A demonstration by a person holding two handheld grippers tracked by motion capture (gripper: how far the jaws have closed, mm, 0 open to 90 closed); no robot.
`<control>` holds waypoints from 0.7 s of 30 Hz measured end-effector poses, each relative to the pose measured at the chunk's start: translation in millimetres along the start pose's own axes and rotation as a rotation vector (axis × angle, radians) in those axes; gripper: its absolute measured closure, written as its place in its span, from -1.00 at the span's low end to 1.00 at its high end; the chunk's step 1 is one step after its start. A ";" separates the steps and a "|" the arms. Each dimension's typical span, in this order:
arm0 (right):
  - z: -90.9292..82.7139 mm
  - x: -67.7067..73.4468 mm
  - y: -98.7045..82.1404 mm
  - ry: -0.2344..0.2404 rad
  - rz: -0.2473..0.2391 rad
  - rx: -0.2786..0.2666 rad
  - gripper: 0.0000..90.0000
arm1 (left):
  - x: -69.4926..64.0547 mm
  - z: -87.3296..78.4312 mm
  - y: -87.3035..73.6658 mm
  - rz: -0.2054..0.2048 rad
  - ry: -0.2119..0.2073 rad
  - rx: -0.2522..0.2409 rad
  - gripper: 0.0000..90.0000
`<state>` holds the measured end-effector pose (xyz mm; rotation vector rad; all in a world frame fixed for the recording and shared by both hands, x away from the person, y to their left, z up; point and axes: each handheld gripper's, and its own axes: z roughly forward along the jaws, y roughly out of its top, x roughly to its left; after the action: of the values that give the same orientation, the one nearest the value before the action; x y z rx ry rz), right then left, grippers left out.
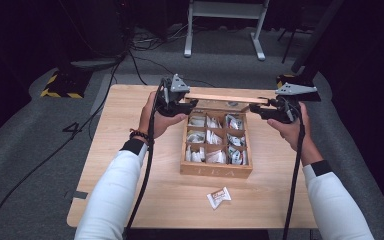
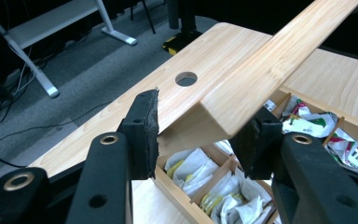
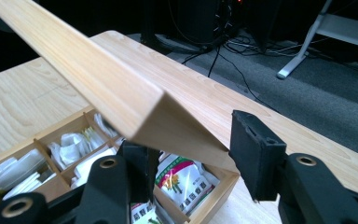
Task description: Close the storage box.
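Note:
A wooden tea box (image 1: 215, 171) stands mid-table, its compartments filled with several tea bags (image 1: 212, 137). Its wooden lid (image 1: 227, 98) is lifted and tilted back over the box's far side. My left gripper (image 1: 180, 104) is shut on the lid's left end, and my right gripper (image 1: 260, 109) is shut on its right end. In the left gripper view the lid (image 2: 270, 60) runs away from my jaws (image 2: 200, 119), with tea bags (image 2: 307, 123) below. In the right gripper view the lid's corner (image 3: 84, 60) sits between my jaws (image 3: 191, 140), above a green-printed bag (image 3: 177, 179).
One loose tea bag (image 1: 219, 196) lies on the table (image 1: 130, 190) in front of the box. A round hole (image 2: 186, 78) pierces the tabletop near its far edge. Cables and a white frame's feet (image 1: 257, 50) are on the grey floor beyond.

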<state>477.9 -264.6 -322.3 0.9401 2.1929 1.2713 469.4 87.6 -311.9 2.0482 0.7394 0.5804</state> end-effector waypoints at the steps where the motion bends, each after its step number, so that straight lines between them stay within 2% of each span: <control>1: -0.4 0.7 -0.3 0.000 -0.003 0.002 0.18 | -1.0 -0.5 -1.0 0.003 -0.001 0.001 0.22; 9: -4.0 8.9 -5.0 0.001 -0.013 0.011 0.12 | -4.5 -4.9 -8.8 -0.018 -0.034 0.000 0.17; 15: -7.5 15.2 -7.6 -0.004 -0.042 0.017 0.09 | -9.9 -6.7 -12.8 0.000 -0.031 0.008 0.16; 21: -11.9 15.7 -12.5 0.023 -0.038 0.019 0.02 | -13.1 -9.0 -15.5 0.007 -0.041 0.016 0.11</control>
<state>455.2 -264.3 -328.0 0.8905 2.2333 1.2516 449.8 90.8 -321.9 2.0721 0.7152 0.5366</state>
